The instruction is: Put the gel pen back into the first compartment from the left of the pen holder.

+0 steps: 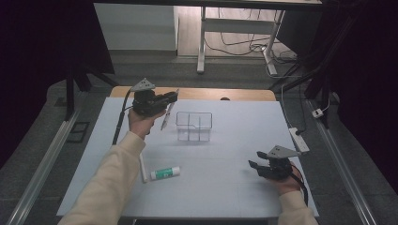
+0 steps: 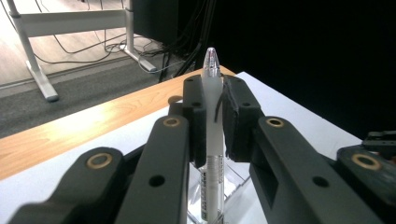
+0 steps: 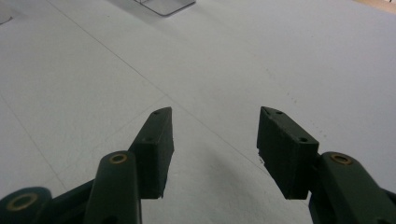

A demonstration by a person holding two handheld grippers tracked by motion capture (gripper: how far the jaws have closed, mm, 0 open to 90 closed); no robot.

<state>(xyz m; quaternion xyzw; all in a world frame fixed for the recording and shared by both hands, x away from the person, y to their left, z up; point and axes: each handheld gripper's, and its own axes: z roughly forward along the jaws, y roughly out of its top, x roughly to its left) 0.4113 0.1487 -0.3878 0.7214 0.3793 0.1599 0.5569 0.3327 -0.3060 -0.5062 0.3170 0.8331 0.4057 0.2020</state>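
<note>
- While the left gripper [image 2: 214, 122] pinches a pen [image 2: 211, 140] between its two black jaws, the pen stands upright in the grip, its clear rounded tip above the pads and its barrel running down below them.
- In the high view the left gripper [image 1: 170, 98] is held off the table, just left of the clear organiser [image 1: 194, 126], with the pen [image 1: 166, 117] hanging down from it.
- The right gripper [image 3: 215, 144] has its jaws spread with nothing between them; in the high view the right gripper [image 1: 257, 159] sits low at the near right of the table.
- Progress, as judged: the pen is picked up and brought near the organiser but not yet placed in it. The glue stick [image 1: 165, 173] and a thin white stick [image 1: 142, 168] lie on the mat.
- Materials: the pen has a frosted white plastic barrel with a printed label; the organiser is transparent, rigid, boxy, with inner dividers.
- The glue stick is a short white cylinder with a green label.
- The mat [image 1: 225, 187] is pale, matt and flat, over a wooden tabletop [image 1: 244, 93].
</note>
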